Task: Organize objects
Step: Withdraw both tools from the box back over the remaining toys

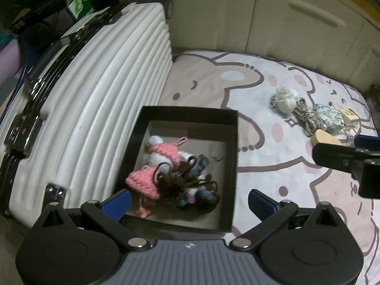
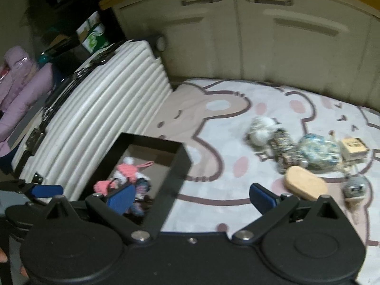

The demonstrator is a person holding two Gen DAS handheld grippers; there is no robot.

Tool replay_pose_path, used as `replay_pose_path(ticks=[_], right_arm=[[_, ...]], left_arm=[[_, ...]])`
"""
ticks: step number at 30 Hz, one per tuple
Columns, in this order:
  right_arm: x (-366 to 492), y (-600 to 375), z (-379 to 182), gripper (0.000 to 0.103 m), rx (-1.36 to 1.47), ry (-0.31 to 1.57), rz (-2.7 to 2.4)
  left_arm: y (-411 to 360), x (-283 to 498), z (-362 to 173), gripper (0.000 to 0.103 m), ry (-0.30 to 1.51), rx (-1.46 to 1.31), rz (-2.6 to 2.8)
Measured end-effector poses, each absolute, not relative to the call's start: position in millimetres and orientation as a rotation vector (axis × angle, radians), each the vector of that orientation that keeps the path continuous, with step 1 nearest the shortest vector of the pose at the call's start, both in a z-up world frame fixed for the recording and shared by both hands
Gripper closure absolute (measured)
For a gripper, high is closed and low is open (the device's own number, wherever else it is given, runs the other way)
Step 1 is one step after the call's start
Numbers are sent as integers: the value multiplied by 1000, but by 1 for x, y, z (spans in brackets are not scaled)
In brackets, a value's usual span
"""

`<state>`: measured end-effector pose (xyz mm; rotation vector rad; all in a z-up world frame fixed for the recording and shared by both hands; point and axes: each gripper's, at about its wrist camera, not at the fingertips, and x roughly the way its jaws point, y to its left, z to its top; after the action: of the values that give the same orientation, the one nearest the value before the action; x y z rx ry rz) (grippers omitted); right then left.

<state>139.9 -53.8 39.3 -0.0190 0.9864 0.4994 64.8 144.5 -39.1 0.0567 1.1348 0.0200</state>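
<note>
Both your left tongs (image 1: 188,200) and right tongs (image 2: 190,194) are wide open and empty since the crocheted stuff's already in the black cardboard box (image 1: 234,166) by the rug's left edge, while the yarn pile (image 2: 294,149) waits near its right edge.

Right hand-held gripper (image 2: 191,196) hangs wide open above the cartoon-print mat (image 2: 225,128), nothing between its blue pads. Black box (image 2: 175,166) to its left holds pink and white knitted pieces (image 2: 123,172). Yarn balls (image 2: 318,152) and a tan oval block (image 2: 306,182) lie clustered to the right. A white ribbed suitcase (image 2: 102,109) stands just beside the box.
</note>
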Motion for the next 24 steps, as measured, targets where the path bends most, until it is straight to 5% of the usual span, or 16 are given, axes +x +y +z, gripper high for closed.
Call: replay_pose_path(ticks=[24], right_arm=[[161, -189, 35, 0, 21, 940, 247]], left_arm=[[46, 93, -30, 0, 1063, 74, -102]])
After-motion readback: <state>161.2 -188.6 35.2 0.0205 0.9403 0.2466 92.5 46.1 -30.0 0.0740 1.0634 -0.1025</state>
